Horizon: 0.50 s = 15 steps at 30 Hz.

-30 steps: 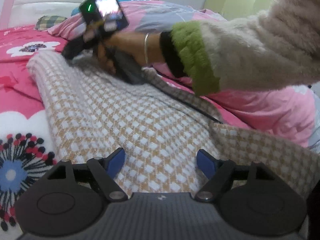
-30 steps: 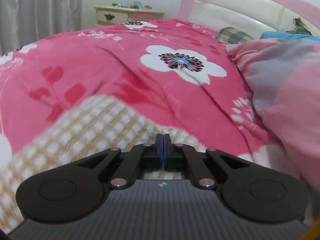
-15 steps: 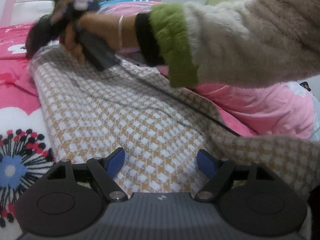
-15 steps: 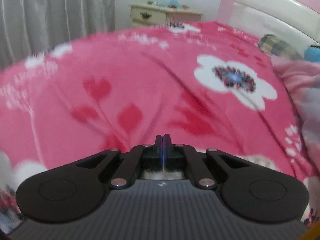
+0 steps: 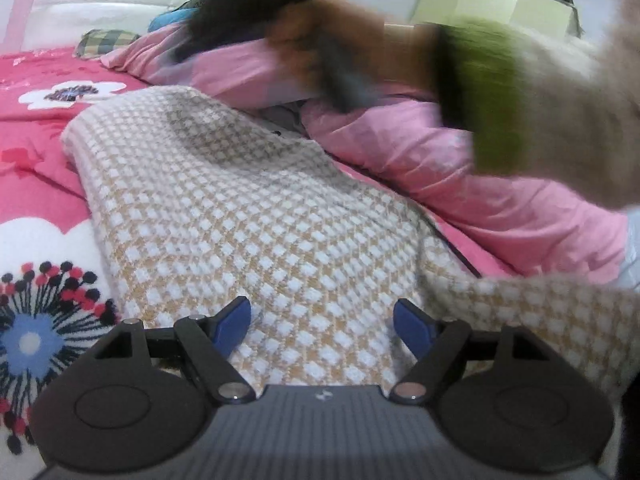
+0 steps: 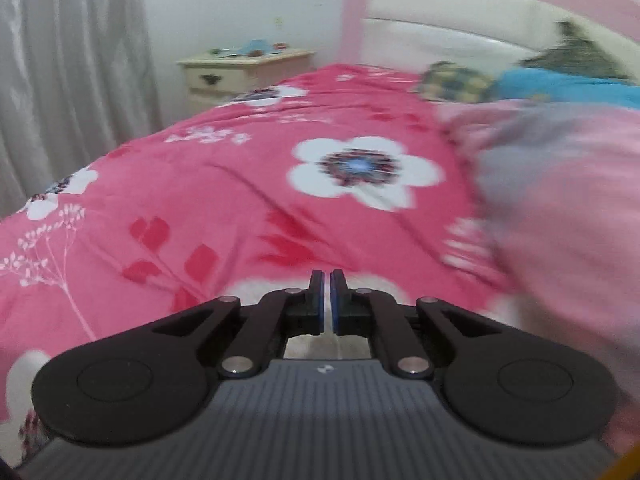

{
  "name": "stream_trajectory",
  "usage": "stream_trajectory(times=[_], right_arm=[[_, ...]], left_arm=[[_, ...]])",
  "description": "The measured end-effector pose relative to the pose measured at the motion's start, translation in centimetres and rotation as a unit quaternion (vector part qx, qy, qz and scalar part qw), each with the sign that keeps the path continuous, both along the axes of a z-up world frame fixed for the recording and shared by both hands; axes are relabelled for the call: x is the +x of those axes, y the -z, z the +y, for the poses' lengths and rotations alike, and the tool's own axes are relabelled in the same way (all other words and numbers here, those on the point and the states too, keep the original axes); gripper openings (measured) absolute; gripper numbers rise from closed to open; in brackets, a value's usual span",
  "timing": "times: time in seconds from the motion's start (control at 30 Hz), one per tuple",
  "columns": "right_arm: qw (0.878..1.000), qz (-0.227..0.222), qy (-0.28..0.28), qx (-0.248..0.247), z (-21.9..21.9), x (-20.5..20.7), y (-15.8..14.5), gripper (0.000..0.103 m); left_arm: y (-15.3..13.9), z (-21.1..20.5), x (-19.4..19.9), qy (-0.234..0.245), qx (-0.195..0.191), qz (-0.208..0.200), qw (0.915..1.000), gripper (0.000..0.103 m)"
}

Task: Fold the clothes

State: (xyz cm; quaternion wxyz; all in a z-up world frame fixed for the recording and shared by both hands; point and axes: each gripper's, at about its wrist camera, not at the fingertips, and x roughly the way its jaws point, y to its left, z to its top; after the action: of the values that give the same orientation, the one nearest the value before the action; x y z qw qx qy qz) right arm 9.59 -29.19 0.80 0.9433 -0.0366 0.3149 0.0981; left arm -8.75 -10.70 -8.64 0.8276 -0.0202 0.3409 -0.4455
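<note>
A tan-and-white checked woven garment [image 5: 248,216] lies spread along the bed, its coarse, nubbly weave draped in soft folds over the bright pink floral quilt [image 5: 36,152], with one flap trailing off to the right. The left gripper [image 5: 322,326] hovers low over the near end of this cloth; its blue-padded fingers [image 5: 232,326] stand spread wide, the fabric showing between them but not pinched. Beside the garment a puffy, smooth pale pink duvet [image 5: 460,168] bulges in rounded folds.

Above, a blurred hand [image 5: 320,44] in a fluffy cream sleeve with a green plush cuff [image 5: 492,96] crosses the left wrist view, carrying the other tool.

In the right wrist view, the right gripper [image 6: 327,300] shows its black fingers [image 6: 316,300] pressed together, only a hairline slit between the blue pads and nothing in them. Beyond lie the quilt's large white flower print, a cream wooden nightstand [image 6: 244,72], grey pleated curtains [image 6: 72,72] and a padded white headboard framed in pink [image 6: 460,36].
</note>
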Motion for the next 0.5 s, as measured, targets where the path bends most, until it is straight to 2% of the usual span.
stream_trajectory(times=[0.07,0.17,0.27,0.37,0.43,0.5], right_arm=[[1.0,0.002,0.018,-0.024,-1.7,-3.1,-1.5,0.002],[0.997,0.005,0.016,-0.078,-2.9,-8.4,-2.7,0.003],[0.995,0.038,-0.023,-0.087,-2.7,-11.4,-1.2,0.003],[0.987,0.095,-0.044,-0.119,-2.6,-11.3,4.4,0.001],[0.981,0.107,-0.041,-0.156,-3.7,-11.7,8.1,0.0],[0.985,0.104,-0.013,-0.136,-3.9,-12.1,5.4,0.0]], left_arm=[[-0.2,-0.1,0.5,-0.003,-0.002,0.003,1.0,0.077],[-0.4,-0.2,0.9,-0.004,0.001,-0.007,1.0,0.077],[-0.4,-0.5,1.1,-0.004,0.013,-0.017,0.9998,0.077],[-0.4,-1.5,1.6,-0.004,0.033,-0.034,0.9989,0.077],[-0.5,-2.0,1.4,0.0,0.045,-0.052,0.9976,0.077],[-1.1,-2.1,1.2,-0.003,0.06,-0.067,0.996,0.075]])
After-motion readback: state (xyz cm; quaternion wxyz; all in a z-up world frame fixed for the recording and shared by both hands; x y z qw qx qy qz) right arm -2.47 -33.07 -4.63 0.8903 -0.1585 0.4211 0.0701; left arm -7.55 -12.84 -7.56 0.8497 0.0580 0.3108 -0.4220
